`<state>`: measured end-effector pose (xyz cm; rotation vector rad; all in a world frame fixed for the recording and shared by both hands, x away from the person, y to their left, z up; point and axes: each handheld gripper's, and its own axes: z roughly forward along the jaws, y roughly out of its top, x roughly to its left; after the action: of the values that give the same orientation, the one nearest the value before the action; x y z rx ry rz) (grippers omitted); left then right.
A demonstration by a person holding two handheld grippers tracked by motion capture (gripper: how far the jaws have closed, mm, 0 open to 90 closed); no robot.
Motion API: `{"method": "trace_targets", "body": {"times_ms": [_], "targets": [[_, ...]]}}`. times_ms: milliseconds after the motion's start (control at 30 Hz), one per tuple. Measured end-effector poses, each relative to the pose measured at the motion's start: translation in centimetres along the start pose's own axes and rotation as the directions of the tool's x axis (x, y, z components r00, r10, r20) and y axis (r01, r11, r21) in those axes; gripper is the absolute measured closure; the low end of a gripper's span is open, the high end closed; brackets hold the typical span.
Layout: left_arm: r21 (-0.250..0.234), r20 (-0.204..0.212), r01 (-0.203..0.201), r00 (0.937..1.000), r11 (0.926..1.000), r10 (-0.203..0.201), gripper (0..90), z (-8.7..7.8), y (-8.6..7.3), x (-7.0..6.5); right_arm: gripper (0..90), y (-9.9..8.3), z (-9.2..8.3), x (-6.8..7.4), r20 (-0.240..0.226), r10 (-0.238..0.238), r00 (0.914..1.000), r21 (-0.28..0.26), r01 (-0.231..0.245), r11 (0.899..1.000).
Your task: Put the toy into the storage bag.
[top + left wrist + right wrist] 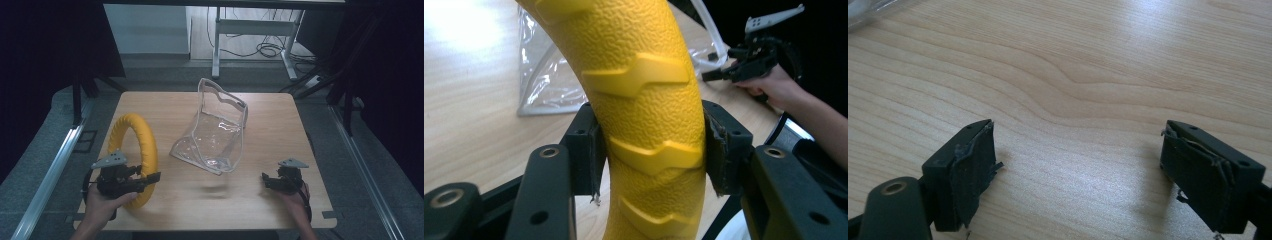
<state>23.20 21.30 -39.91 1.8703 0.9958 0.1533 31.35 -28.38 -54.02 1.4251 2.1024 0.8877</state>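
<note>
I see a pale wooden table with visible grain, standing on grey floor between dark curtains; beyond it a white desk frame stands over loose cables. My left gripper clamps a yellow ring with raised tread marks, both pads pressed against its sides, the ring held upright at the table's left near corner. A clear plastic pouch sits mid-table, its mouth propped up and facing away. My right gripper rests low near the right edge, jaws spread wide over bare wood, holding nothing. Whether the ring's lower rim touches the table I cannot quite tell.
</note>
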Motion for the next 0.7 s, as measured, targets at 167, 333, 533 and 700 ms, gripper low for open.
{"method": "trace_targets", "body": {"times_ms": [167,333,533,700], "targets": [[-0.026,0.013,-0.007,0.9999,0.9996,0.008,49.3,-0.1,0.9,-0.1,14.7,0.0,0.0,0.0,0.001,0.001,1.0000,0.000,-0.001,1.000],[-0.052,0.033,-0.015,0.9993,0.9986,0.016,49.3,-0.1,1.6,-0.2,14.7,0.0,0.0,0.0,0.001,0.001,1.0000,0.000,-0.001,1.000],[-0.090,0.038,-0.025,0.9989,0.9956,0.029,49.3,-0.3,2.7,-0.6,14.7,0.0,0.0,0.0,0.000,0.002,1.0000,-0.001,-0.002,1.000],[-0.116,0.033,-0.049,0.9980,0.9920,0.053,49.3,-0.5,3.9,-1.1,14.7,0.0,0.0,0.0,0.001,0.001,1.0000,-0.004,-0.001,1.000]]}}
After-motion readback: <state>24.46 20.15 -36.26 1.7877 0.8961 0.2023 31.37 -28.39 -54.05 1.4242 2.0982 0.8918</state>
